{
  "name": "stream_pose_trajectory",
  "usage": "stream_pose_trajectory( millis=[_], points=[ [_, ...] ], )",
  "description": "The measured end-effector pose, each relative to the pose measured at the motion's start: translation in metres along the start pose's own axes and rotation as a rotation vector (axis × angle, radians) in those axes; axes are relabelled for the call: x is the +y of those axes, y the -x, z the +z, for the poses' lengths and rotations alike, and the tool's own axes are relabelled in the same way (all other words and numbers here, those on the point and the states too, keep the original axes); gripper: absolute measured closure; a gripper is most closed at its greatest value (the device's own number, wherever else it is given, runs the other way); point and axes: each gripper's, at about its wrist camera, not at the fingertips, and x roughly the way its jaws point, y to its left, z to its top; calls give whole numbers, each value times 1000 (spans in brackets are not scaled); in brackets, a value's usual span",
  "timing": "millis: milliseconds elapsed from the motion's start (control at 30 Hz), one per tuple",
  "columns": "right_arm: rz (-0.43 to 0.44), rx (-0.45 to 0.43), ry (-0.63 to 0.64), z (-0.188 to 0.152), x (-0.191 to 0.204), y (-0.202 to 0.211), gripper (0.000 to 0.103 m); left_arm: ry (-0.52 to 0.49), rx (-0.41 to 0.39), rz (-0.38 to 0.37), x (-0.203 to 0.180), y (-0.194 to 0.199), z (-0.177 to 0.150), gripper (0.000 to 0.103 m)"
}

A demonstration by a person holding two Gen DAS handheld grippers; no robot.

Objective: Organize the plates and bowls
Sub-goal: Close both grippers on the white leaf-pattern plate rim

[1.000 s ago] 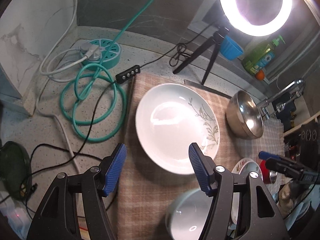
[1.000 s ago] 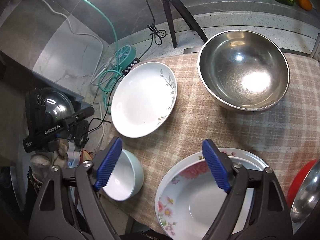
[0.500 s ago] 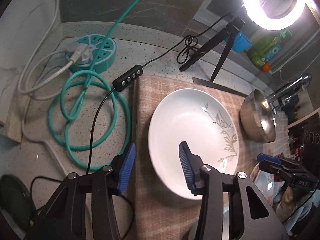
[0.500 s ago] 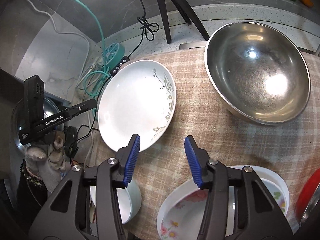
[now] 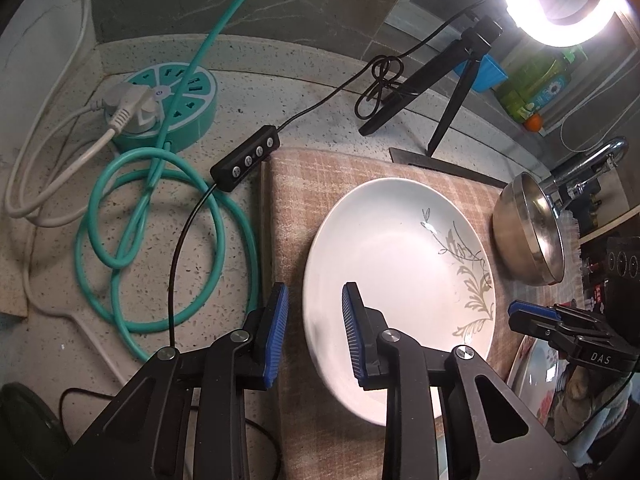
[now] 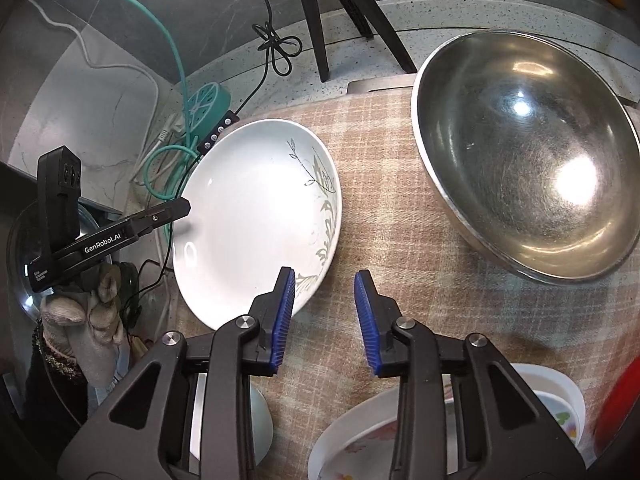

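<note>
I have the white plate [image 5: 396, 276] lying flat on the checked cloth [image 5: 320, 172], its left rim near the cloth's left edge. My left gripper [image 5: 314, 332] straddles that rim, tongs partly apart, not yet pinching: one pad over the cloth, one over the plate. My right gripper [image 6: 324, 316], also partly apart, hangs at the plate's opposite rim by the leaf print. The plate looks glazed, stiff, slick and breakable, so I judge the thin raised rim the only real hold. Right of the plate sits the steel bowl [image 6: 524, 176], well apart. Left of the plate the green cable [image 5: 160, 248] crowds the counter; room is tight.
</note>
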Motion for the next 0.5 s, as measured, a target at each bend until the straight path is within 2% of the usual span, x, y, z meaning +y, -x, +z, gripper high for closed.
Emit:
stream_pose_trajectory(
  millis=[67,500],
  points=[
    [-10,8,8,0,2,-5,79,7,5,-5,2,-2,0,79],
    [-31,36,36,13,3,-29,88,-18,14,15,-4,-11,0,93]
  ],
)
